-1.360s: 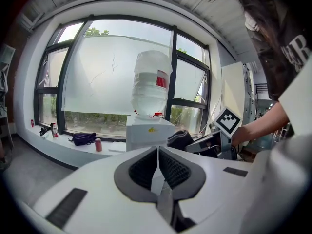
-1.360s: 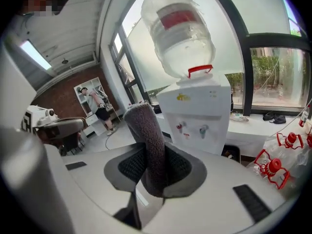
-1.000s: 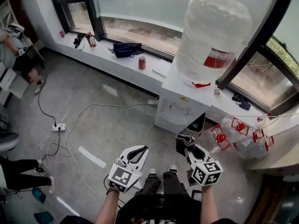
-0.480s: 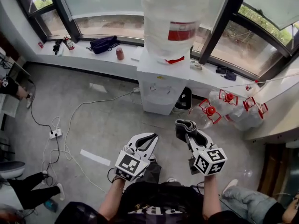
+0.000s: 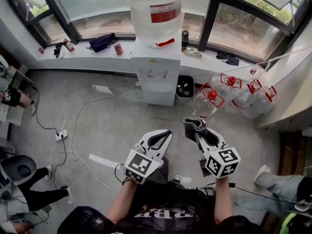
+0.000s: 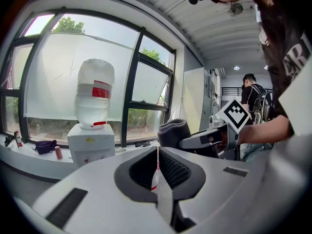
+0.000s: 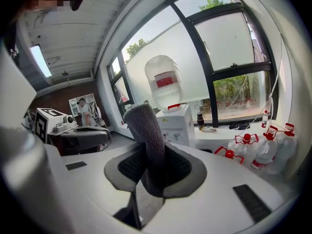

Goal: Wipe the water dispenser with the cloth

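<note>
Nearest to me, my left tool (image 5: 162,136) was pinched closed with nothing between its jaws, only a hairline slit showing in the left gripper view. Just to its right, my right tool (image 5: 199,133) was clamped on the cloth (image 5: 193,125), a dark grey folded wad that stood up out of the jaws as a thick roll. I judged it soft and light, a knitted or terry thing that would squash and drape rather than slip. The hold low on the fold, with most of the roll free above the pads, seemed right for wiping; a grip nearer the tip would have left little cloth to press with. Both tools hung over the grey floor (image 5: 112,130), well apart from anything to wipe. Cables (image 5: 73,130) trailed across it to the left. Farther off stood the water dispenser (image 5: 157,77), a white box against the window ledge (image 5: 87,56), with a big clear bottle (image 5: 155,6) upturned on its top. That load sat high, so I reckoned the strokes should be gentle and not shove the cabinet. A dark bin (image 5: 185,87) sat just to its right, and spare bottles (image 5: 229,94) with red caps lay farther right. The wiping had not begun.
</note>
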